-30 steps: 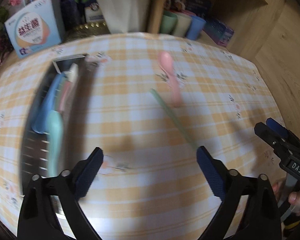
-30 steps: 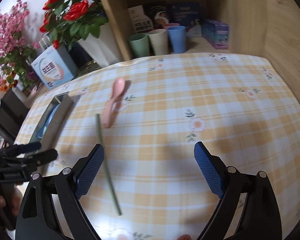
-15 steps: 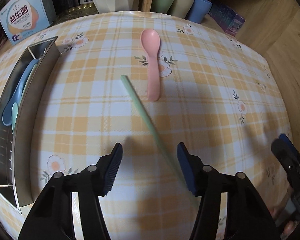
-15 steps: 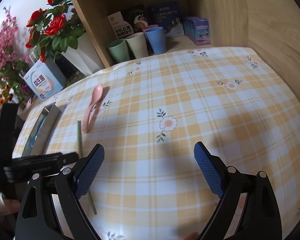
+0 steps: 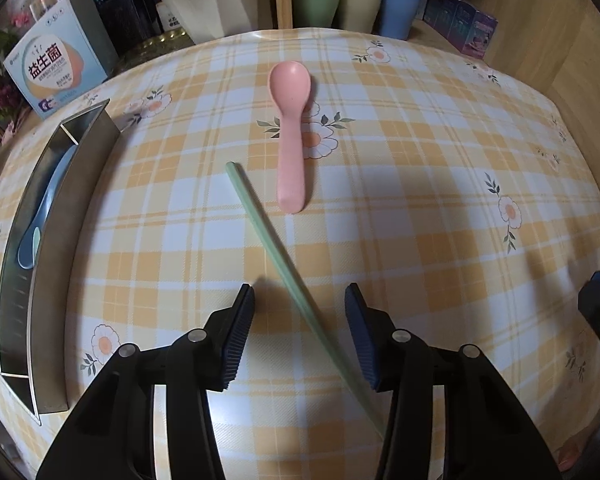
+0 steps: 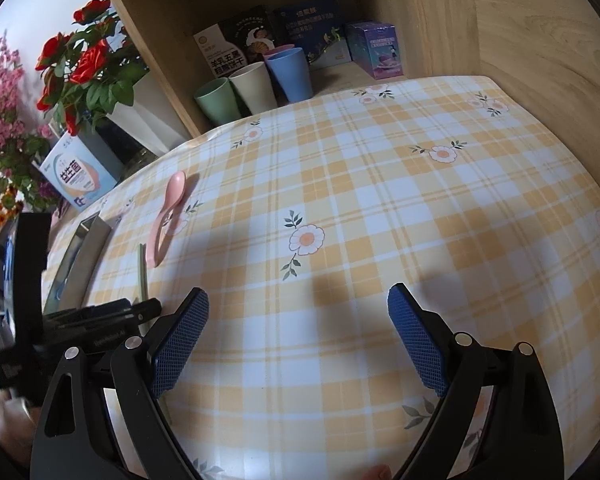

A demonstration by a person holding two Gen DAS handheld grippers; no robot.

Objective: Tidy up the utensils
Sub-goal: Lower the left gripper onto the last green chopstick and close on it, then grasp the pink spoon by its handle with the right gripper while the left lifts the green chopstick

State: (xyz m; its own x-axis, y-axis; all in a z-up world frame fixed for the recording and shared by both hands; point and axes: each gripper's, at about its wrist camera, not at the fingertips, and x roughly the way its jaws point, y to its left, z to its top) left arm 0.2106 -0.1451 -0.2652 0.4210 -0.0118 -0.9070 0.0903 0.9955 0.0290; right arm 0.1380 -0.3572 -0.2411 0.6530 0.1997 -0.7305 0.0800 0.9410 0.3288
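A table covered with a yellow and white checked cloth (image 5: 420,184) printed with daisies. The left gripper (image 5: 300,332) points steeply down at the cloth, near the table's front edge. Its blue-padded jaws are closing around a long pale green chopstick (image 5: 276,256), which lies flat on the cloth and runs diagonally between the pads. Neither pad presses on it yet. Just beyond the chopstick's far end lies a pink spoon (image 5: 290,136), bowl toward the table's back edge, close beside the chopstick but apart from it. Along the table's left edge sits a long metal tray (image 5: 72,208) holding a blue spoon (image 5: 44,208) and other pieces that are too hidden to name.

The right gripper (image 6: 298,340) hovers over bare cloth nearer the right side of the table, jaws spread wide with nothing between them.

Past the back edge stand three cups (image 5: 356,4) in green, beige and blue, a white and blue box (image 5: 56,72), and red flowers (image 6: 88,60).
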